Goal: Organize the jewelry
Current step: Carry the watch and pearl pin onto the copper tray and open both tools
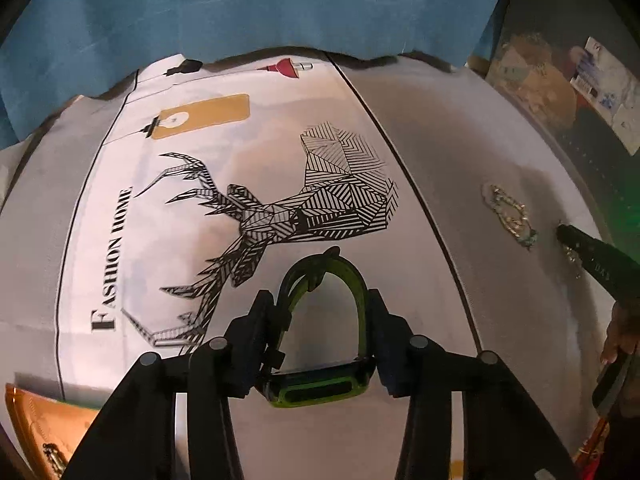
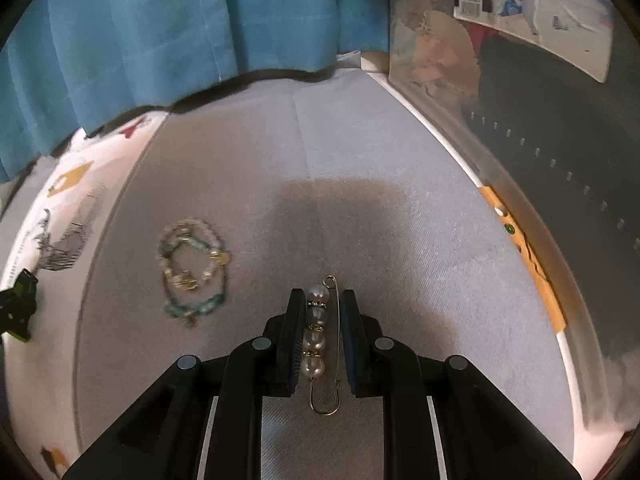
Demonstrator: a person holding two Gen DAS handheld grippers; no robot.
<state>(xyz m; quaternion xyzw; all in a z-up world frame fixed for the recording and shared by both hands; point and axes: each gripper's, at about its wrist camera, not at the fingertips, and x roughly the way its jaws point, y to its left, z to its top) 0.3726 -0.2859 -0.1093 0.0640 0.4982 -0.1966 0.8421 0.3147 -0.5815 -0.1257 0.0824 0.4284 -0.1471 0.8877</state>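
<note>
A: Nearest item, right wrist view: the pearl pin point(image 2: 317, 340) sits lengthwise between the fingers of the right tool point(image 2: 322, 336). The jaws are clamped on it, one pad against the pearls, the other at the wire side.

B: Left side?

A: The left tool point(image 1: 320, 320) is clamped on a green watch point(image 1: 320, 364), case nearest the camera, strap loop pointing away, above the printed cloth point(image 1: 200, 208) with the deer design.

B: Risks?

A: Judgement only. The pin is gripped across round pearls and thin wire; a tilt or a loosened squeeze could let it roll or slide out. The wire could also bend under excess pressure. The watch strap is flexible and may twist in the grip.

B: Further out?

A: A bracelet pile point(image 2: 192, 264) lies on the grey tabletop cloth point(image 2: 360, 160), left of and beyond the right tool, well apart from the pin. Moving leftward could snag it. A blue curtain point(image 2: 160, 20) hangs at the far edge.
</note>
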